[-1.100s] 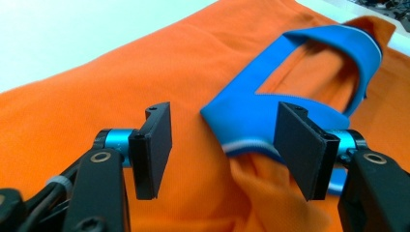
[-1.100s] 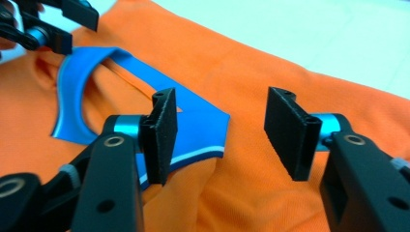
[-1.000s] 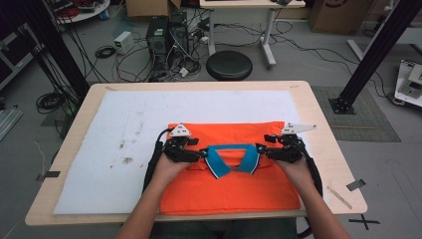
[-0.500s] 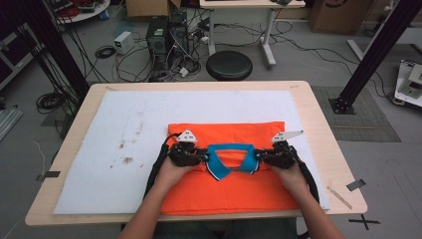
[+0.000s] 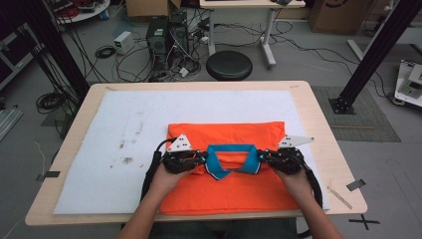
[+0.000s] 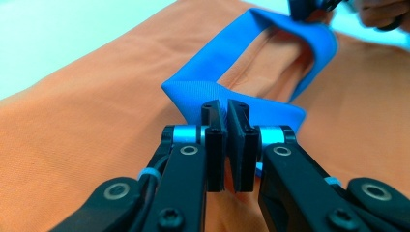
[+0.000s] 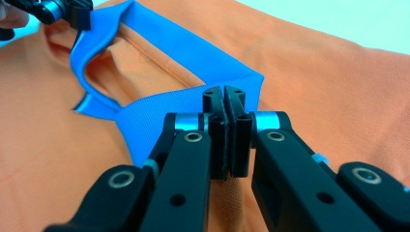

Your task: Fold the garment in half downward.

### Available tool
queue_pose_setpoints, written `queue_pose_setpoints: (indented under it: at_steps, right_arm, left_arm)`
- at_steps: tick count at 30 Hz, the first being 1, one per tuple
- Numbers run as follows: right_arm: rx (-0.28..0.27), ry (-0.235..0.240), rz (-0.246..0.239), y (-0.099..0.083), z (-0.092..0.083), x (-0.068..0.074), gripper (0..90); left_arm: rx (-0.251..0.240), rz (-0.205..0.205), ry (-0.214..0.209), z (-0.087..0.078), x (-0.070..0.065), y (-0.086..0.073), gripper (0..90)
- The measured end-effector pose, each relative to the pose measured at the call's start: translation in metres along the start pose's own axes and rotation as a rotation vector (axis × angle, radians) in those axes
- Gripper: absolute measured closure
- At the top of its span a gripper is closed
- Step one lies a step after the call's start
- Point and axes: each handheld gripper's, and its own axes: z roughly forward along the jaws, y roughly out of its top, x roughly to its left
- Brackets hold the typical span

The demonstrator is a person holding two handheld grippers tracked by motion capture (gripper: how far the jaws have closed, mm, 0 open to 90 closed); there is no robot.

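- Shirt (image 5: 226, 191): orange, folded, flat on the white mat (image 5: 109, 149) at the near middle of the table (image 5: 308, 94); far edge straight, near edge close to the table's front.
- Collar (image 5: 231, 159): blue, lying on the shirt's middle, stretched sideways between the two tools (an open loop, orange showing through it).
- Left gripper (image 5: 198, 160): jaws have just been closing and now pinch the collar's left end (image 6: 212, 94); pads meet with cloth between them.
- Right gripper (image 5: 263, 160): likewise just closed, clamped on the collar's right end (image 7: 193, 108).
- Change since a second ago: both hands have come slightly towards the person and inward, and loose jaws have become firm grips. Judgement: the shirt is now secured at both shoulders, ready to be lifted or folded.
- Hard to make out: how much orange cloth is caught under the blue in each grip; the shirt's near edge, partly covered by the forearms; sleeves (tucked beneath, not visible).
- Beyond: stool (image 5: 229, 64) and cables on the floor.
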Motion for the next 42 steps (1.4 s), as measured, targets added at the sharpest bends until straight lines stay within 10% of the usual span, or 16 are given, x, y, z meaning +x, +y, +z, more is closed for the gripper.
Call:
queue_pose_setpoints:
  at_steps: [11, 18, 27, 42]
  right_arm:
    - [-0.034, 0.032, -0.034, -0.029, -0.031, 0.03, 90.0]
    - [-0.097, 0.001, -0.021, -0.025, -0.055, 0.023, 80.6]
    - [-0.097, -0.023, 0.043, -0.008, -0.031, -0.009, 71.8]
    - [-0.055, 0.025, 0.012, -0.01, -0.017, 0.005, 63.1]
  left_arm:
    - [0.016, 0.033, -0.074, -0.023, -0.038, -0.03, 84.8]
    - [0.035, 0.024, -0.095, -0.023, -0.039, -0.036, 80.1]
    - [-0.038, 0.002, -0.065, -0.035, -0.036, -0.029, 65.0]
    - [-0.065, -0.066, 0.005, -0.029, -0.014, -0.019, 47.9]
